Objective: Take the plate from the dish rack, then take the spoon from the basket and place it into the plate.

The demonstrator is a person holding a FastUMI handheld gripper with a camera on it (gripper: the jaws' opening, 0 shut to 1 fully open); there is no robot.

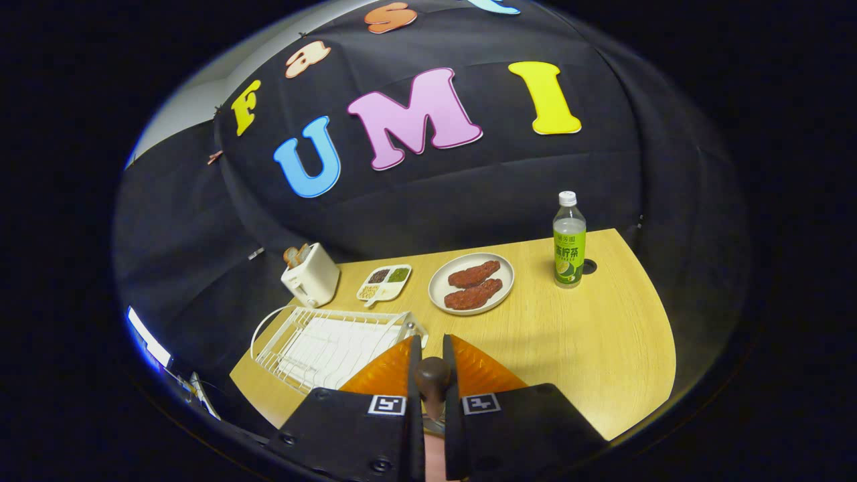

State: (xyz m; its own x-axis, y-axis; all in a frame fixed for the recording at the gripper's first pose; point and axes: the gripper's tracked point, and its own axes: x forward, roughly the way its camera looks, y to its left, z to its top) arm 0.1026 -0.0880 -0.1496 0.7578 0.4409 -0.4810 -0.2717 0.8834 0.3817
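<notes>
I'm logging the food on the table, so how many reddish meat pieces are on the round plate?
2. One meat piece lies on the far side of the round plate, the other just nearer the tool, whose fingers are shut on a dark wooden handle. None looks hidden.

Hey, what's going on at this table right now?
A hand-held gripper is shut on a spoon's dark wooden handle, lifted above the table. The white dish rack sits just ahead of the fingers. Beyond lie a plate carrying two reddish meat pieces, a toaster, a small divided dish and a bottle.
</notes>
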